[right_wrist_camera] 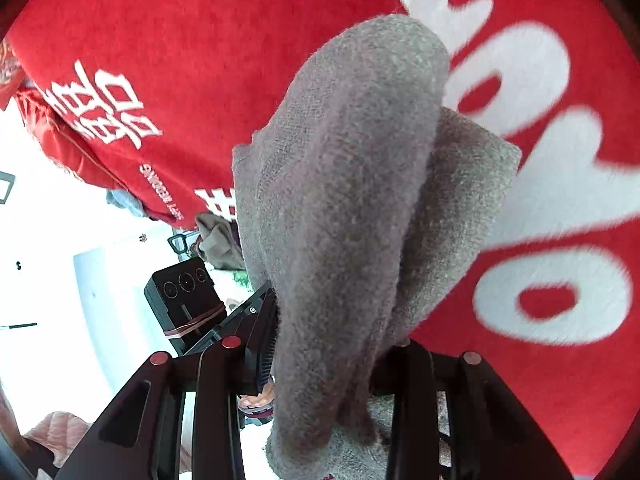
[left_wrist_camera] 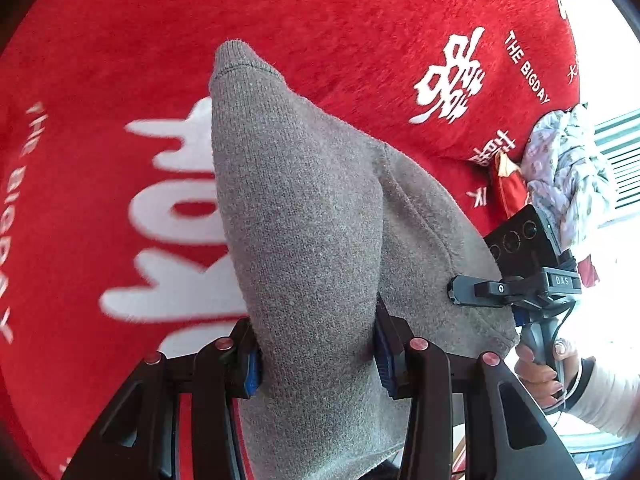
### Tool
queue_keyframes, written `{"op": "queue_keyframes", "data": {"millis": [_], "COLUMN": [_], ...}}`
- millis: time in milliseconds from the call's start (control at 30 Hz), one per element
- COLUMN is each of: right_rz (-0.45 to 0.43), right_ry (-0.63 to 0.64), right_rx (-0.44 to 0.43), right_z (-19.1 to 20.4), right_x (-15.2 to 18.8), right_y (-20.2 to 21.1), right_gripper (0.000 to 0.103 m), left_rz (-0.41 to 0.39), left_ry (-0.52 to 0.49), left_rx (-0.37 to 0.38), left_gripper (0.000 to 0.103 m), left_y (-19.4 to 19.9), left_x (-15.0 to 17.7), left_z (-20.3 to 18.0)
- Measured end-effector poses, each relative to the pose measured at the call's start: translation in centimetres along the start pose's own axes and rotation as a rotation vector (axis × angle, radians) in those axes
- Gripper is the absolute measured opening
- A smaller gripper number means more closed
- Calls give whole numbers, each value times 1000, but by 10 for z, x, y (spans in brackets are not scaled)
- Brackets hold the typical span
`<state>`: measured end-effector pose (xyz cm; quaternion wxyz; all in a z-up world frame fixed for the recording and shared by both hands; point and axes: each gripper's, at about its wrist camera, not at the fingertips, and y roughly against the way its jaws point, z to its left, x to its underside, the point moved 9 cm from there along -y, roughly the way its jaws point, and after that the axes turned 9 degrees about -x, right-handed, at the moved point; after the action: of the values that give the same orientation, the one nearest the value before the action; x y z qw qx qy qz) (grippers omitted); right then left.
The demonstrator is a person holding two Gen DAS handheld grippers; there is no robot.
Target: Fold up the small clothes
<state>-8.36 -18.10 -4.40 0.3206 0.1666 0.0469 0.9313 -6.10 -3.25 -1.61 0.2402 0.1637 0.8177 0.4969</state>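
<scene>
Left gripper (left_wrist_camera: 316,356) is clamping a fold of the grey knit (left_wrist_camera: 304,216), its blue-padded fingers (left_wrist_camera: 385,364) pressing the cloth from both sides. Right gripper (right_wrist_camera: 332,364) is likewise pinching the knit (right_wrist_camera: 352,184), which is draping forward over its jaws and hiding the fingertips. The garment is hanging between both tools above the red blanket (left_wrist_camera: 120,40), which is bearing white lettering. A patterned cloth (left_wrist_camera: 568,168) is lying at the blanket's far right edge.
</scene>
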Motion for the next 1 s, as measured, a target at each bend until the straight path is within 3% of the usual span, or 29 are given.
{"op": "queue_keyframes", "data": {"millis": [300,367,500,533,600,633,667,767,800,833,867,900,1000], "right_rz": [72,88,120,111,76,46,15,-92,-131,-155,-158,-151,-90], "right_ry": [12,51,194,221,226,200,161,-19,-62,-75,-48,29,293], "right_rx": [46,121,417,435,430,403,366,211,180,184,221,276,430], "right_z": [-26,-33,-42,-38,-32,-32,-32,-44,-49,-51,-49,-39,-4], "right_x": [48,47,39,38,35,33,29,13,9,5,4,5,17], "right_y": [-69,-83,-98,-97,-91,-85,-80,-66,-62,-59,-59,-61,-73], "right_gripper": [38,39,49,52,55,62,67,68,66,53,32,30,29], "left_rz": [42,48,55,43,30,14,-5,-38,-40,-37,-29,-28,-45], "left_ry": [57,69,88,98,107,104,96,88,89,94,101,105,90], "left_rx": [-79,-98,-165,-169,-215,-250,-280,-349,-362,-375,-389,-405,-437], "left_gripper": [45,45,49,49,57,57,57,57,61,69,87,95,95], "left_y": [6,-2,-17,-16,-11,-6,-1,8,9,8,8,8,9], "left_x": [60,69,81,81,81,80,79,71,69,68,67,66,65], "left_z": [71,85,102,104,109,112,114,117,119,121,124,126,127]}}
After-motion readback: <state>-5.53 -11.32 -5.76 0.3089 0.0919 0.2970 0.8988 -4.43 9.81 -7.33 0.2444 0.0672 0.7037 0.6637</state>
